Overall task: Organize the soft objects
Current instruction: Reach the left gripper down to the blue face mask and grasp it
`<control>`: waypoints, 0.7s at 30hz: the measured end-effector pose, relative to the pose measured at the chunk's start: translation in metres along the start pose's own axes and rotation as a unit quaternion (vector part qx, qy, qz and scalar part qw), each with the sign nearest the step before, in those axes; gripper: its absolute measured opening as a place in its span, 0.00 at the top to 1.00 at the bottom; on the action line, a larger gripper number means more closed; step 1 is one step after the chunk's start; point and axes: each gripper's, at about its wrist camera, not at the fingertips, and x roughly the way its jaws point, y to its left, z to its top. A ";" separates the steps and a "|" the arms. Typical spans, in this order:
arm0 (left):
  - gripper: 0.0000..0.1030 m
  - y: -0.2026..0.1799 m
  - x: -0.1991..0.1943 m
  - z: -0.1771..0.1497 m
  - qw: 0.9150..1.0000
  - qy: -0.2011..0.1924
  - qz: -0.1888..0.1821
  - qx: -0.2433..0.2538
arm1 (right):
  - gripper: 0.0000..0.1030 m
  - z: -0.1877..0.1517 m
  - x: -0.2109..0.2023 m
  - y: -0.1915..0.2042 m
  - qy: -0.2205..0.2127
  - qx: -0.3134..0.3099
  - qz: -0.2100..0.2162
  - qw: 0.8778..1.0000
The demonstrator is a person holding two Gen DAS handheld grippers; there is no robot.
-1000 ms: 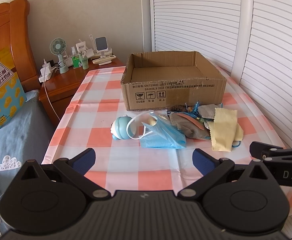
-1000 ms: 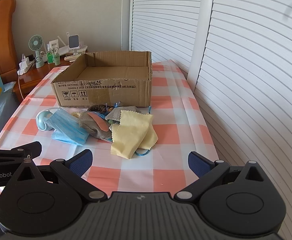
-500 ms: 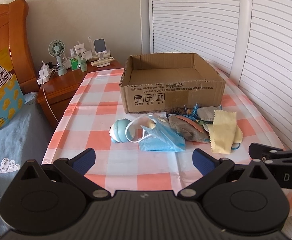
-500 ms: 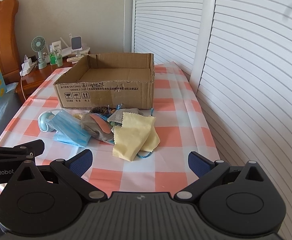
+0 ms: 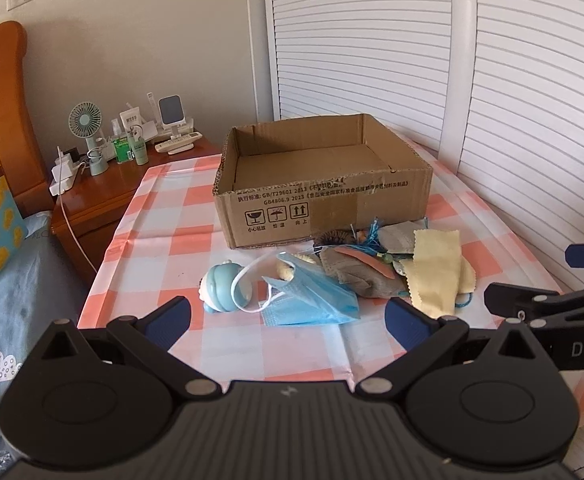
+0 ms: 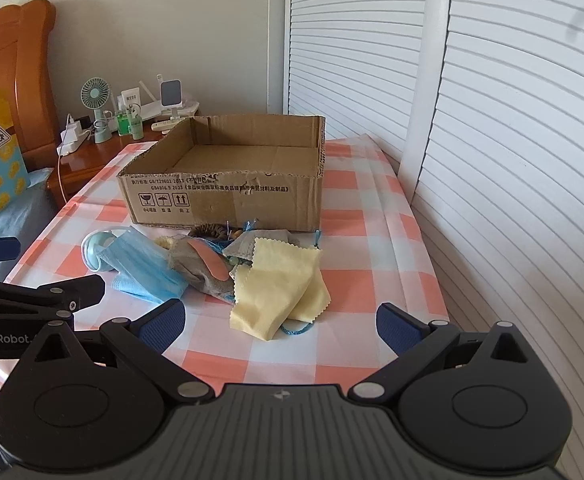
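A pile of soft things lies on the checked tablecloth in front of an open cardboard box: a blue face mask, a round pale-blue toy, a grey fabric piece and yellow cloths. My left gripper hangs open, nearer than the mask, holding nothing. My right gripper is open too, just short of the yellow cloths. Each gripper shows at the edge of the other's view.
The box looks empty inside. White louvred doors close off the right side. A wooden nightstand with a small fan and bottles stands at the left, beside a bed with an orange headboard. The table's near edge is below my fingers.
Both grippers have drawn back and lifted a little, so the pile and box look slightly farther and lower. Nothing on the table has moved; both stay open.
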 end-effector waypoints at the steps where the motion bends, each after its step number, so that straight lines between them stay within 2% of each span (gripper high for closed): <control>1: 0.01 0.000 0.001 0.000 1.000 -0.002 -0.002 0.003 | 0.00 0.000 0.002 -0.001 0.000 -0.001 0.002 1.000; 9: 0.01 -0.006 0.014 -0.003 0.999 -0.006 -0.014 0.044 | 0.00 -0.006 0.024 -0.013 0.021 0.001 -0.002 1.000; 16: 0.01 -0.013 0.026 -0.006 0.997 -0.003 -0.042 0.072 | 0.00 -0.011 0.040 -0.022 0.037 0.006 -0.005 0.999; 21: 0.01 -0.012 0.038 -0.007 0.996 0.006 -0.046 0.075 | 0.00 -0.014 0.055 -0.026 0.051 0.008 -0.001 0.999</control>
